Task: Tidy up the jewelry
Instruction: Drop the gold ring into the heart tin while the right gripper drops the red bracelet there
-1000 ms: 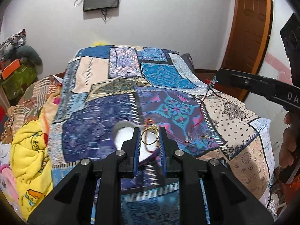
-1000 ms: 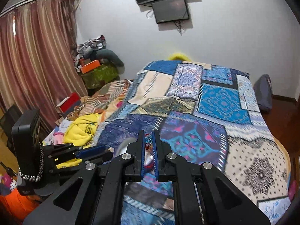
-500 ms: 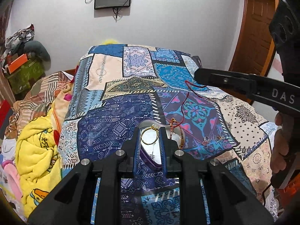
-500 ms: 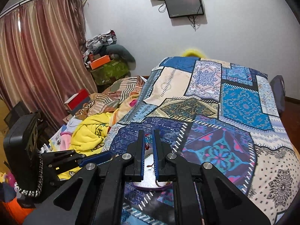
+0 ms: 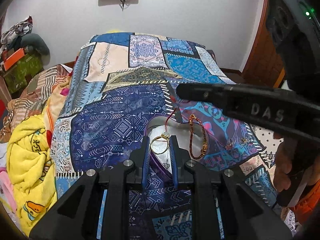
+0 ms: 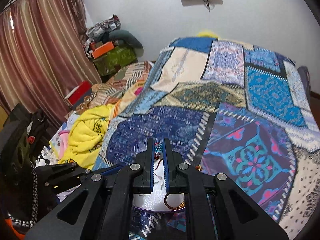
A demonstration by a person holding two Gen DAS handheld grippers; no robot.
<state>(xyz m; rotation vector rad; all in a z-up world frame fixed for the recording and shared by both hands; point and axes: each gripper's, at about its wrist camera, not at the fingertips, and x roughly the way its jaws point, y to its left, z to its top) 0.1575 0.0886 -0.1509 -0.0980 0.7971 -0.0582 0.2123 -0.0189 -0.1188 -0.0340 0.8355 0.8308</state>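
Note:
My left gripper [image 5: 160, 141] is shut on a thin gold ring [image 5: 159, 147], held just above a white tray with a purple rim [image 5: 158, 123]. My right gripper [image 5: 181, 92] reaches in from the right, above the tray's far edge. It is shut on a red thread [image 5: 170, 114] that dangles onto the tray. In the right wrist view a blue bead [image 6: 159, 148] on that thread sits between the closed pads [image 6: 150, 150]. A red and gold braided bracelet [image 5: 197, 140] lies across the tray's right side.
Small loose jewelry pieces [image 5: 229, 146] lie on the patchwork bedspread [image 5: 112, 120] right of the tray. A yellow blanket [image 5: 30, 160] is heaped at the bed's left edge. A hand [image 5: 284, 172] grips the right tool. Boxes and clothes [image 6: 108, 54] pile up by the curtain.
Both grippers have come down and closer to the tray. In the left wrist view the right gripper has swung leftward, bringing the red thread over the tray. Both grips are unchanged.

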